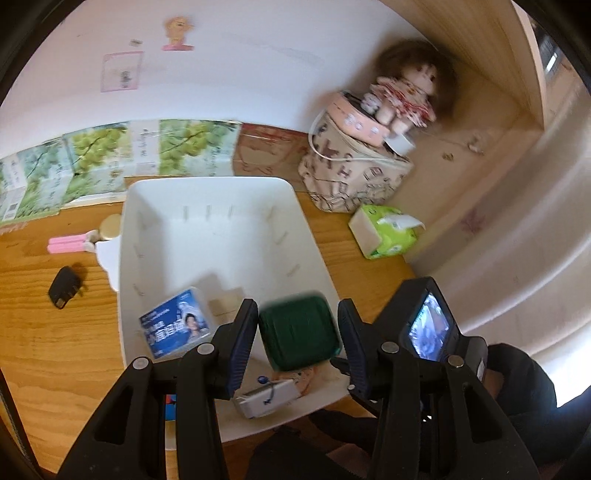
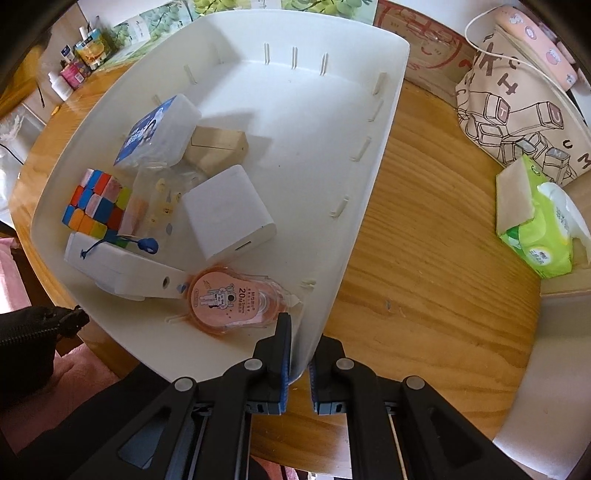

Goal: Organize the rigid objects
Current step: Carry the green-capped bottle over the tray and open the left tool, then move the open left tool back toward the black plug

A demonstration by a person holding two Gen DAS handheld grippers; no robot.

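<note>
Room as I see it from both wrist views:

- Surface [image 1: 55, 354]: round-edged, warm orange wood grain, filling the lower left of the left view and the right half of the right view.
- Wall [image 1: 258, 66]: white, across the top of the left view; a pink-framed sticker [image 1: 122, 71] and a cartoon sticker [image 1: 178, 32] at upper left.
- Grape-print cartons [image 1: 110, 155]: standing along the wall at mid left.
- Pale wood panel [image 1: 480, 55]: upper right, meeting the wall in a corner.
- Light: bright daylight, soft shadows.
</note>
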